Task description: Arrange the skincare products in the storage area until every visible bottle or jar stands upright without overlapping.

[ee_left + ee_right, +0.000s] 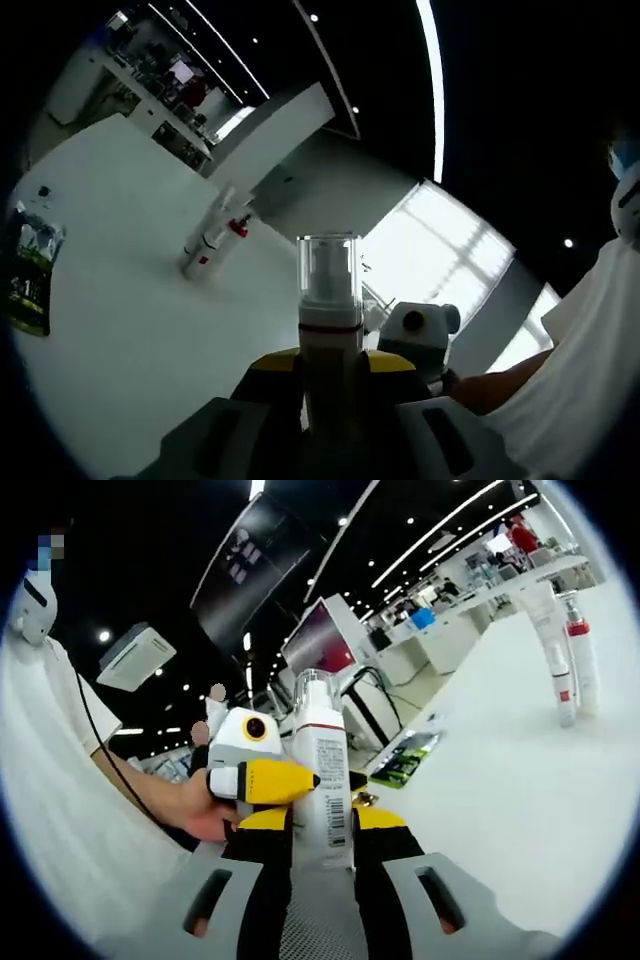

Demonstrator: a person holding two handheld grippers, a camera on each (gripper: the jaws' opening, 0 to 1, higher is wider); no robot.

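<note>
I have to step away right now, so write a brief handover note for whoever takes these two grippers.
Left gripper: shut on the white pump bottle with a clear cap.
Right gripper: jaws around the same bottle, apparently shut.
Bottle is held upright between both, off the white table.
Two slim white bottles with red bands already stand side by side on the table.
Left: set the pump bottle down upright, apart from them.

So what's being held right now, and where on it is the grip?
A pump bottle with a clear cap. Both hand-held grippers clamp it: the right around its lower body, the left just below the cap.
</note>
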